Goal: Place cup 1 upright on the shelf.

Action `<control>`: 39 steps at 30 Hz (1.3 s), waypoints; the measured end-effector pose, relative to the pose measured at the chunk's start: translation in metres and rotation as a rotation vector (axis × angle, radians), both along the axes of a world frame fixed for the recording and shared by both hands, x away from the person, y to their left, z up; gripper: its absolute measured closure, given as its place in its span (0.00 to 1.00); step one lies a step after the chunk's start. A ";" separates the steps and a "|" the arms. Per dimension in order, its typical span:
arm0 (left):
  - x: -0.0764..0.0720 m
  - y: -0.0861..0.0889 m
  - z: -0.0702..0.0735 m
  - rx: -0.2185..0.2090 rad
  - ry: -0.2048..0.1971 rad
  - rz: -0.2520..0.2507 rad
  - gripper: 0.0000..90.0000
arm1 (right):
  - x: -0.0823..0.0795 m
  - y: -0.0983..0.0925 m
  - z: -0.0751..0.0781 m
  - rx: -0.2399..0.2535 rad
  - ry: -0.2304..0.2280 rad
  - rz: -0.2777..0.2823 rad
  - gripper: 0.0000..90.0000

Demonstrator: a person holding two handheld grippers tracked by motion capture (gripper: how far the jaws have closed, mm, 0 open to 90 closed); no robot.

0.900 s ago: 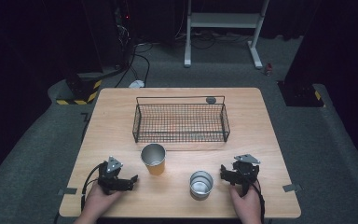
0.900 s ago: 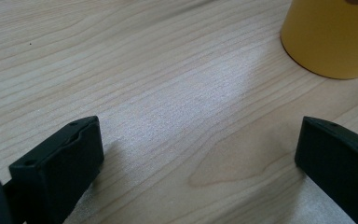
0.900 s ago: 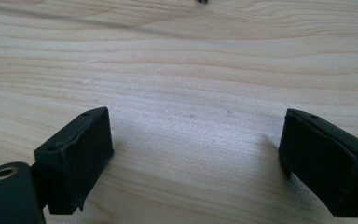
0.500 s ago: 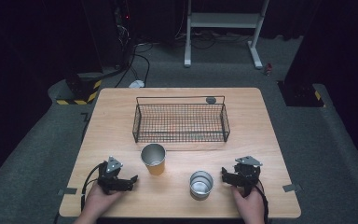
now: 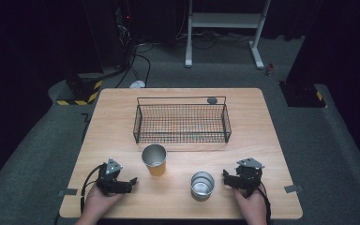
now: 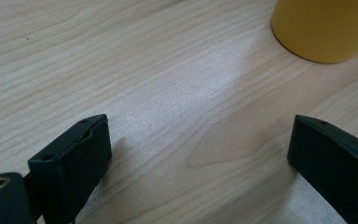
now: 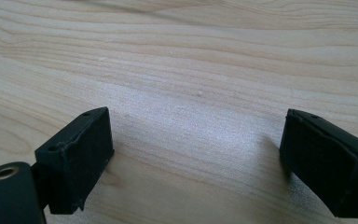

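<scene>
Meanwhile almost nothing has changed: the right gripper (image 5: 240, 181) has only drifted slightly toward 3 o'clock from the steel cup (image 5: 202, 185), the left gripper (image 5: 123, 184) rests at 8 o'clock of the yellow cup (image 5: 154, 160), both jaws wide open and empty, so no grasp seems begun.

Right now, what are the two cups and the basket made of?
The yellow cup looks like metal: grey shiny inside, matte yellow coating outside. The silver cup looks like bare steel, bright all over with a reflective rim. The basket is thin black wire crossed into a grid, probably coated metal. They stand on a pale wooden table with visible grain.
</scene>
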State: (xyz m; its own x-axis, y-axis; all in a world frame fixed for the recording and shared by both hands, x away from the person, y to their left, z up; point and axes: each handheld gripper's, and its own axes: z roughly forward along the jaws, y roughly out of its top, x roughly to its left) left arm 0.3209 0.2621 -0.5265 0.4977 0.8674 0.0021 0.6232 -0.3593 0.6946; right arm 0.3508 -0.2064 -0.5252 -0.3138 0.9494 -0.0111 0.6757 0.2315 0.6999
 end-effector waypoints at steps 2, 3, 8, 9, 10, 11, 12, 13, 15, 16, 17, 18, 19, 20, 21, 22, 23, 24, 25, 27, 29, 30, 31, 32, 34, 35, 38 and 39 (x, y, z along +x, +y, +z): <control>-0.001 0.000 0.001 0.001 0.007 0.002 0.09 | 0.000 0.000 0.000 0.000 0.000 0.000 0.10; -0.001 0.000 0.001 0.001 0.013 0.003 0.09 | 0.000 0.000 0.000 0.000 0.000 0.000 0.10; -0.004 0.000 0.007 -0.023 -0.007 -0.001 0.09 | 0.000 0.000 0.000 0.000 0.000 0.000 0.10; -0.005 0.001 0.008 -0.040 -0.012 -0.013 0.08 | 0.000 0.000 0.000 0.000 0.000 0.000 0.10; -0.005 0.001 0.010 -0.051 -0.014 -0.014 0.07 | 0.000 0.000 0.000 0.000 0.000 0.000 0.10; -0.006 0.001 0.011 -0.063 -0.020 -0.016 0.07 | 0.000 0.000 0.000 0.000 0.000 0.000 0.10; -0.006 0.001 0.011 -0.063 -0.020 -0.016 0.07 | 0.000 0.000 0.000 0.000 0.000 0.000 0.10; -0.008 0.001 0.014 -0.080 -0.035 -0.022 0.07 | 0.000 0.000 0.000 0.000 0.000 0.000 0.10; -0.009 0.001 0.016 -0.096 -0.047 -0.031 0.07 | 0.000 0.000 0.000 0.000 0.000 0.000 0.10; -0.010 0.001 0.018 -0.100 -0.056 -0.038 0.07 | 0.000 0.000 0.000 0.000 0.000 0.000 0.10; -0.010 0.001 0.019 -0.104 -0.060 -0.044 0.07 | 0.000 0.000 0.000 0.000 0.000 0.000 0.10; -0.011 0.000 0.020 -0.113 -0.063 -0.049 0.07 | 0.000 0.000 0.000 0.000 0.000 0.000 0.10; -0.012 0.000 0.020 -0.122 -0.065 -0.050 0.07 | 0.000 0.000 0.000 0.000 0.000 0.000 0.10; -0.013 -0.001 0.021 -0.132 -0.066 -0.053 0.07 | 0.000 0.000 0.000 0.000 0.000 0.000 0.10; -0.013 -0.001 0.022 -0.135 -0.073 -0.061 0.07 | 0.000 0.000 0.000 0.000 0.000 0.000 0.10; -0.014 -0.002 0.023 -0.147 -0.077 -0.068 0.07 | 0.000 0.000 0.000 0.000 0.000 0.000 0.10; -0.015 -0.002 0.024 -0.155 -0.083 -0.075 0.07 | 0.000 0.000 0.000 0.000 0.000 0.000 0.10; -0.016 -0.003 0.025 -0.168 -0.086 -0.080 0.07 | 0.000 0.000 0.000 0.000 0.000 0.000 0.10; -0.016 -0.004 0.026 -0.179 -0.088 -0.088 0.07 | 0.000 0.000 0.000 0.000 0.000 0.000 0.10; -0.018 -0.006 0.028 -0.200 -0.102 -0.096 0.07 | 0.000 0.000 0.000 0.000 0.000 0.001 0.10; -0.019 -0.007 0.031 -0.219 -0.107 -0.104 0.07 | 0.000 0.000 0.000 0.000 0.000 0.000 0.10; -0.019 -0.007 0.031 -0.227 -0.110 -0.111 0.07 | 0.000 0.000 0.000 0.000 0.000 0.000 0.10; -0.020 -0.009 0.032 -0.230 -0.121 -0.121 0.07 | 0.000 0.000 0.000 0.000 0.000 0.000 0.10; -0.020 -0.010 0.032 -0.220 -0.129 -0.124 0.07 | 0.000 0.000 0.000 0.000 0.000 0.000 0.10; -0.020 -0.013 0.033 -0.213 -0.133 -0.143 0.07 | 0.000 0.000 0.000 0.000 0.000 0.000 0.10; -0.021 -0.014 0.034 -0.216 -0.135 -0.147 0.06 | 0.000 0.000 0.000 0.000 0.000 0.000 0.10; -0.021 -0.020 0.037 -0.209 -0.147 -0.160 0.04 | 0.000 0.000 0.000 0.000 0.000 0.000 0.10; -0.021 -0.022 0.038 -0.205 -0.148 -0.161 0.04 | 0.000 0.000 0.000 0.000 0.000 0.000 0.10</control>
